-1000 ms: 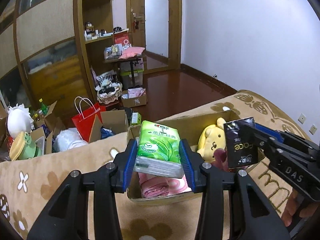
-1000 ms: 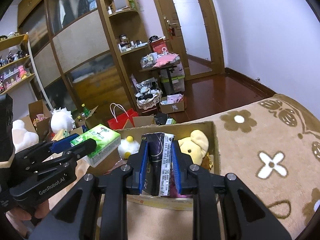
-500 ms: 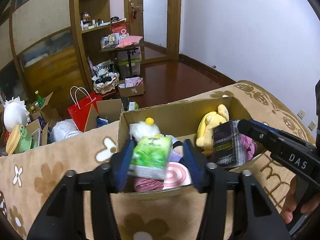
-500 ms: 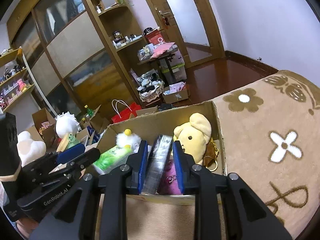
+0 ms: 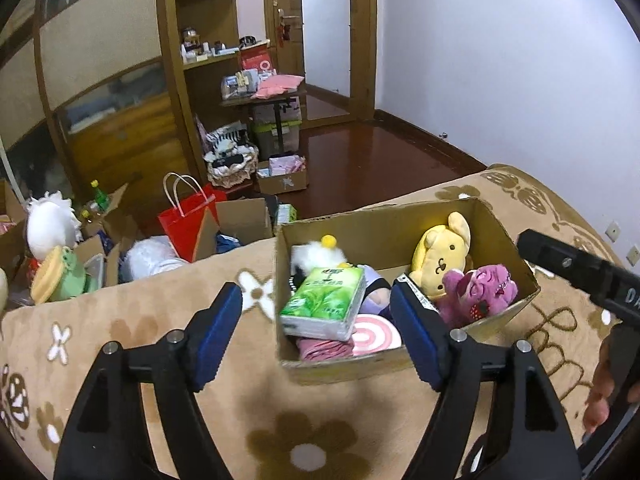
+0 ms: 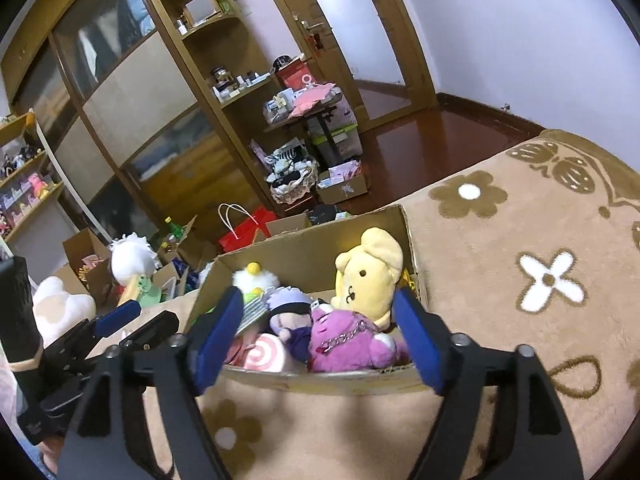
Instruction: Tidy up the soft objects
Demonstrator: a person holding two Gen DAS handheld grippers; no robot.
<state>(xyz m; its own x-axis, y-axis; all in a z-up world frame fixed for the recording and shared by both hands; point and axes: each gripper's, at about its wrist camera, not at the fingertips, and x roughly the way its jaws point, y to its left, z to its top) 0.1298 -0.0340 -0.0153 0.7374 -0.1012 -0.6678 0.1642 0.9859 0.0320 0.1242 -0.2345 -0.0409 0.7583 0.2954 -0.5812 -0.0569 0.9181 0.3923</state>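
Observation:
A cardboard box (image 5: 384, 224) sits on the flowered tan blanket and also shows in the right wrist view (image 6: 304, 252). In it lie a green tissue pack (image 5: 324, 304), a yellow dog plush (image 5: 440, 256), a purple plush (image 5: 476, 292), a white fluffy plush (image 5: 316, 254) and a pink swirl roll (image 5: 374, 336). My left gripper (image 5: 316, 338) is open and empty just before the box. My right gripper (image 6: 318, 338) is open and empty over the box's near rim. The black packet is mostly hidden.
The tan blanket (image 6: 520, 240) spreads right of the box. Beyond its far edge the floor holds a red gift bag (image 5: 186, 216), open cartons, a white plush (image 5: 50, 220) and a frog plush (image 5: 60, 276). Wooden shelves and a small loaded table stand behind.
Both grippers opened. The green tissue pack dropped from the left one into the box, the black packet from the right one. Both grippers pulled back toward me.

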